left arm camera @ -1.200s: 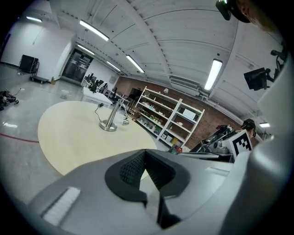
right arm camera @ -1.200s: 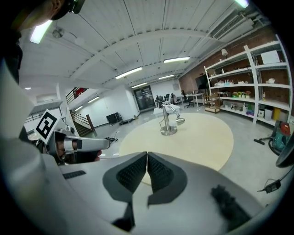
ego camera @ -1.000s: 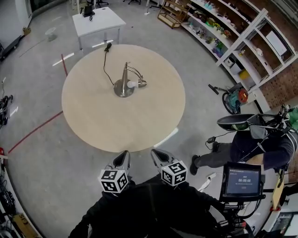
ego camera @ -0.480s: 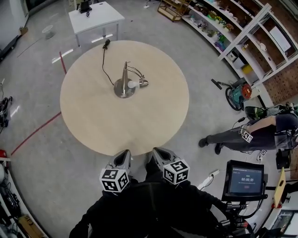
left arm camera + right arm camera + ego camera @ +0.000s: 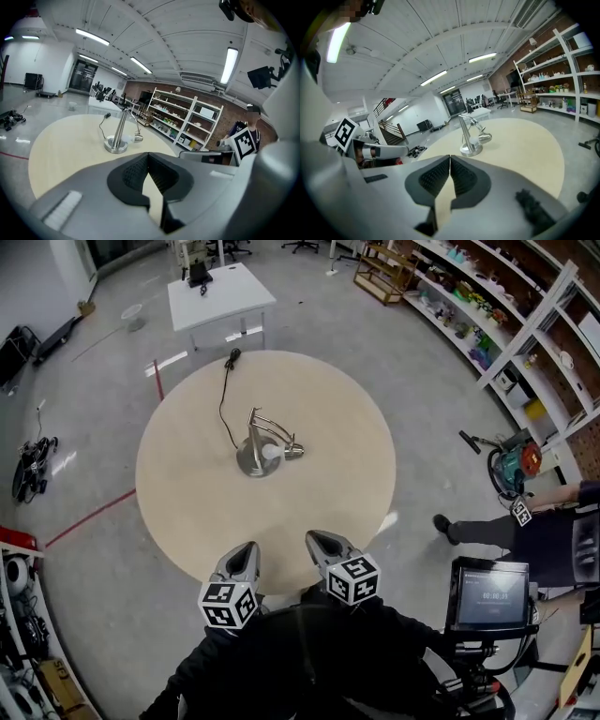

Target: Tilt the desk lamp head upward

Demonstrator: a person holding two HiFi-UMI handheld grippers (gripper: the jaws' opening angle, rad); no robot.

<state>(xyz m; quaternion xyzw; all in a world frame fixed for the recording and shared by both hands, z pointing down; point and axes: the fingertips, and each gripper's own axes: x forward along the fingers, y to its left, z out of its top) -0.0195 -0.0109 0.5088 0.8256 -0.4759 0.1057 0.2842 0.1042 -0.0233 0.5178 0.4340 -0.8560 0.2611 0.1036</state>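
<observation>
Chrome desk lamp (image 5: 262,447), round pale table (image 5: 319,493) — maybe wood; both hand-held grippers (image 5: 247,550) (image 5: 315,539) closed, empty.

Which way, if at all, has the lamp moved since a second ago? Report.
No. The lamp sits as before against the table rim, cord unchanged; only the camera shifted.

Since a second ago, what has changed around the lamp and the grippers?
Both grippers have come forward: the left gripper and right gripper now hang over the near edge of the round table, shut and empty. The bystander has moved rightward, partly out of view. The desk lamp stands untouched, head still low.
</observation>
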